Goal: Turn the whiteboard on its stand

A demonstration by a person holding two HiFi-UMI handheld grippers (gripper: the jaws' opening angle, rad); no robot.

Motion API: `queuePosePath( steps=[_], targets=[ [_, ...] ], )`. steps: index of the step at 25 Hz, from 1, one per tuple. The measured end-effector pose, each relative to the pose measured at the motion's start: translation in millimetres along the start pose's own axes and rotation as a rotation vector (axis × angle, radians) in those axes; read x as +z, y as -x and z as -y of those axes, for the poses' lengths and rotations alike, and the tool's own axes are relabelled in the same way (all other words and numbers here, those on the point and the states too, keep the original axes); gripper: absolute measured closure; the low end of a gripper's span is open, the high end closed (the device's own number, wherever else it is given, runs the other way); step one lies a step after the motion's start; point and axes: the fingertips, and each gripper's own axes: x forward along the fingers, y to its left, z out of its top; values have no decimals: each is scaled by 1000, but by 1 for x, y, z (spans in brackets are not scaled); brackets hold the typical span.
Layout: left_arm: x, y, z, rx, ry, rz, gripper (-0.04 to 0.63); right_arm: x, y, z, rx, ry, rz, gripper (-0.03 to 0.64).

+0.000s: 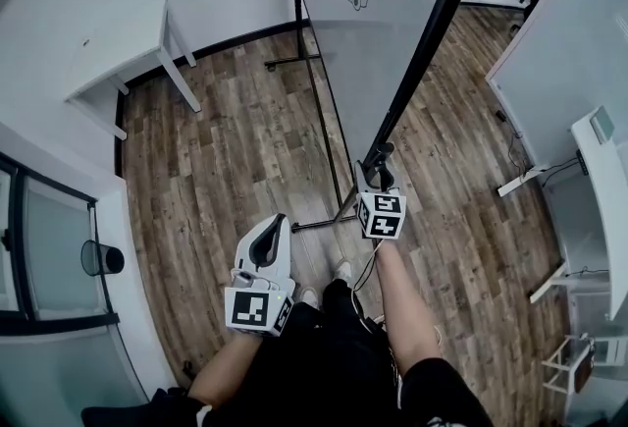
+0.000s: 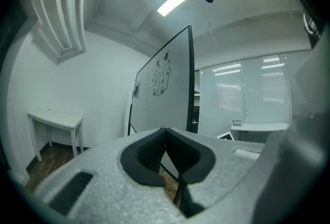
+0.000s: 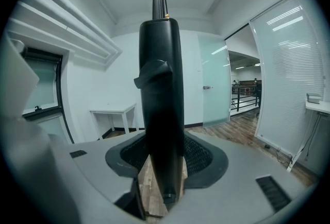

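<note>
The whiteboard (image 1: 392,23) stands tall ahead of me, seen almost edge-on from above, with small drawings near its top. Its black side post (image 1: 432,32) runs down to a thick black end (image 1: 378,158). My right gripper (image 1: 378,185) is shut on that post end; in the right gripper view the black post (image 3: 160,89) fills the gap between the pads (image 3: 198,158). The stand's black foot (image 1: 324,219) lies on the wood floor. My left gripper (image 1: 275,227) hangs free to the left, shut and empty (image 2: 165,138); the left gripper view shows the whiteboard (image 2: 165,89) further off.
A white table (image 1: 118,52) stands against the far left wall. A dark bin (image 1: 98,258) sits by the glass partition on the left. A white panel (image 1: 559,52) and a white desk (image 1: 599,180) line the right side. My shoes (image 1: 341,270) are near the stand's foot.
</note>
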Motion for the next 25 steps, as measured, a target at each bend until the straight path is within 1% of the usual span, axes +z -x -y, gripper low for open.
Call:
queuePosePath(
  steps=[3, 10, 18, 25],
  targets=[
    [-2, 13, -4, -1, 5, -2, 583, -3, 7, -9, -3, 3, 1, 420],
    [-7, 43, 4, 1, 24, -14, 583, -13, 33, -26, 5, 2, -9, 420],
    [-13, 71, 22, 22, 30, -8, 583, -28, 69, -38, 24, 9, -11, 420],
    [-16, 98, 47, 51, 26, -3, 583, -40, 102, -40, 41, 14, -13, 420]
  ],
)
